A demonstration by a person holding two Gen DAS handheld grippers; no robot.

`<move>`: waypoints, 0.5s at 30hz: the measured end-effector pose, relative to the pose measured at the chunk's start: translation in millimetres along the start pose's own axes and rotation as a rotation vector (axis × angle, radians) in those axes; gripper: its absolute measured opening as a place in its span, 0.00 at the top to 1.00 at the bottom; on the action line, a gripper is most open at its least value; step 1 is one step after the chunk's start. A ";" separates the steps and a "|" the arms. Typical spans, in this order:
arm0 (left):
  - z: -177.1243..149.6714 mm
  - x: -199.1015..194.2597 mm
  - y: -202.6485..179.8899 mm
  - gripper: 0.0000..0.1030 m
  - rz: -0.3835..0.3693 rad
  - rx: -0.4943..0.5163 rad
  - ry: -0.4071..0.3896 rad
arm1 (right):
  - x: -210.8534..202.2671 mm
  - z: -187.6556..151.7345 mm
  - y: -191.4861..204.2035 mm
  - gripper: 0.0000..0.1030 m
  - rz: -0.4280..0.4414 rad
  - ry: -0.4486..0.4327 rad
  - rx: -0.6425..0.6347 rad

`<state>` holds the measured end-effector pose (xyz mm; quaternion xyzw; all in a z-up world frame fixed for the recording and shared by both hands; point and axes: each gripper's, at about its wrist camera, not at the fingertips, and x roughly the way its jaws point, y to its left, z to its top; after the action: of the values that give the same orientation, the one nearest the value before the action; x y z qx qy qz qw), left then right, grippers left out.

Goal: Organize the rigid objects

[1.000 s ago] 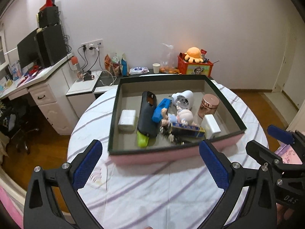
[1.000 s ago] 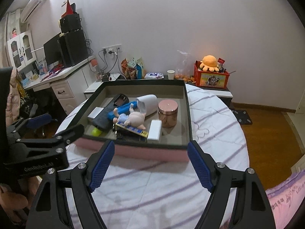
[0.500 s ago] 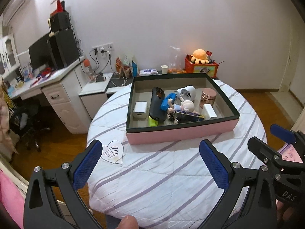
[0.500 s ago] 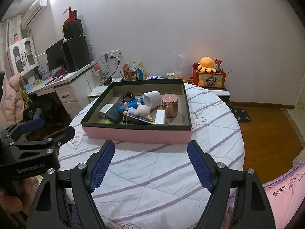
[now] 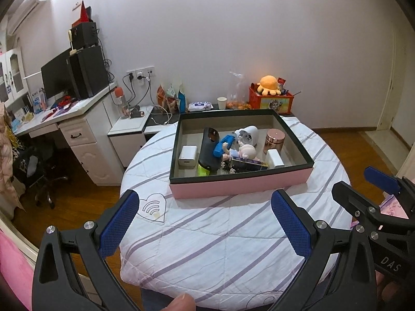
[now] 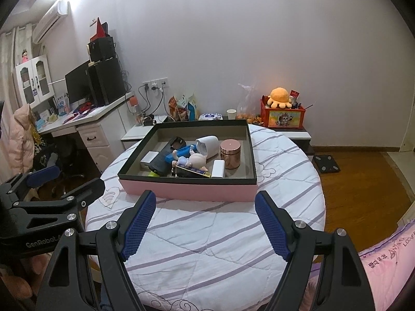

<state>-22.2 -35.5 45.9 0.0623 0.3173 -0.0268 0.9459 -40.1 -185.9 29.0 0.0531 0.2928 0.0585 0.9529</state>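
Observation:
A pink box with a black rim (image 5: 241,185) (image 6: 186,190) stands on the far half of a round table (image 5: 233,235) (image 6: 207,243). Inside it lie a copper jar (image 5: 275,141) (image 6: 230,153), a white cup on its side (image 5: 249,134) (image 6: 208,145), a doll (image 5: 246,153) (image 6: 194,160), a blue toy (image 5: 222,145), a black case (image 5: 208,150) (image 6: 166,159) and white blocks (image 5: 187,156) (image 6: 218,169). My left gripper (image 5: 205,226) and right gripper (image 6: 205,224) are both open and empty, held back over the table's near side.
A white desk (image 5: 64,119) with a monitor and speakers stands at the left. A low side table (image 6: 285,129) behind the round table carries a red box with an orange plush (image 5: 269,85), snacks and a paper cup. A chair stands on the wooden floor at the left.
Both grippers have pulled back and up from the box, which now looks smaller and farther. Both stay open. The items in the box have not moved.

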 end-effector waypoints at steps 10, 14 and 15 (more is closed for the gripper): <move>2.4 -6.0 1.5 0.00 -0.015 -0.011 0.000 | -4.3 2.6 5.7 0.22 0.002 -0.011 -0.004; 4.0 -9.0 1.3 0.00 0.002 -0.013 -0.015 | -7.8 5.5 5.7 0.22 -0.016 -0.017 0.006; 3.8 -9.5 1.2 0.00 0.007 -0.015 -0.021 | -8.4 6.8 6.3 0.22 -0.021 -0.018 0.011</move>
<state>-27.4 -34.7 54.8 0.0563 0.3075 -0.0218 0.9496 -43.6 -181.4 40.0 0.0557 0.2850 0.0467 0.9558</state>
